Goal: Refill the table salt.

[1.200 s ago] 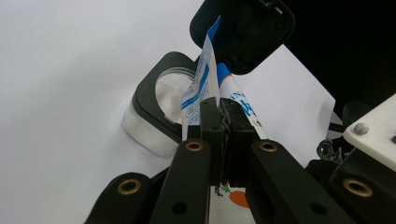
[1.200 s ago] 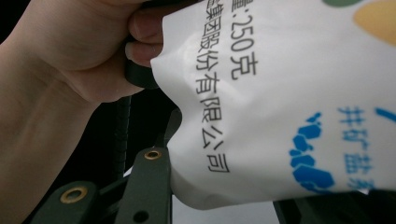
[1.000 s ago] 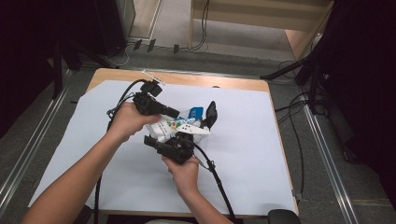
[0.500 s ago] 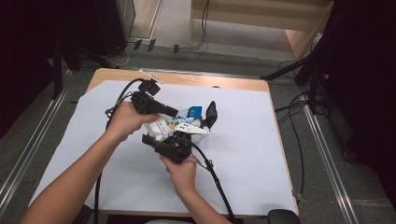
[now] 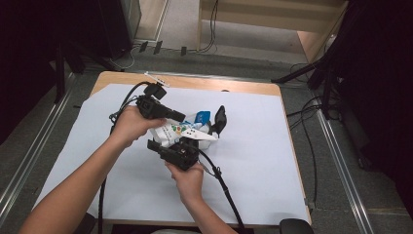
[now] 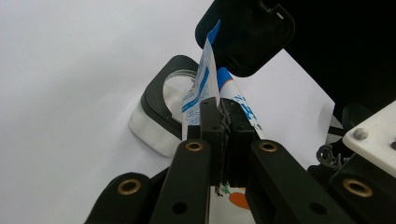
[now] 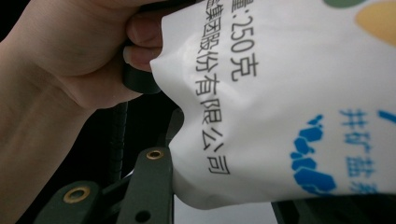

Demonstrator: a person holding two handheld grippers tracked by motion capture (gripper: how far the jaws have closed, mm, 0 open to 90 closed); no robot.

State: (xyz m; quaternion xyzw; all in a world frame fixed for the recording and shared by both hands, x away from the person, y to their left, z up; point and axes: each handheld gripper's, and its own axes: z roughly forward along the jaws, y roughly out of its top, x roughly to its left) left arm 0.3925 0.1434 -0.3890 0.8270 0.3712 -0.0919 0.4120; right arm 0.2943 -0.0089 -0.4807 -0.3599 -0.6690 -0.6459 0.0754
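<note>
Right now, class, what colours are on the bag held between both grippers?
The bag is white with black and blue print, clearest in the right gripper view.

Bag [image 7: 289,102] hides right claw's tips — its print cut off.

One printed bag [image 5: 182,131], one lidded clear container [image 6: 159,116], two tools, one white sheet [image 5: 263,161].

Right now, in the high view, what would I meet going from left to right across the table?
The person's left hand → the left tongs it holds → the white printed bag → the black lid standing up at the bag's right → bare white table cover.
</note>
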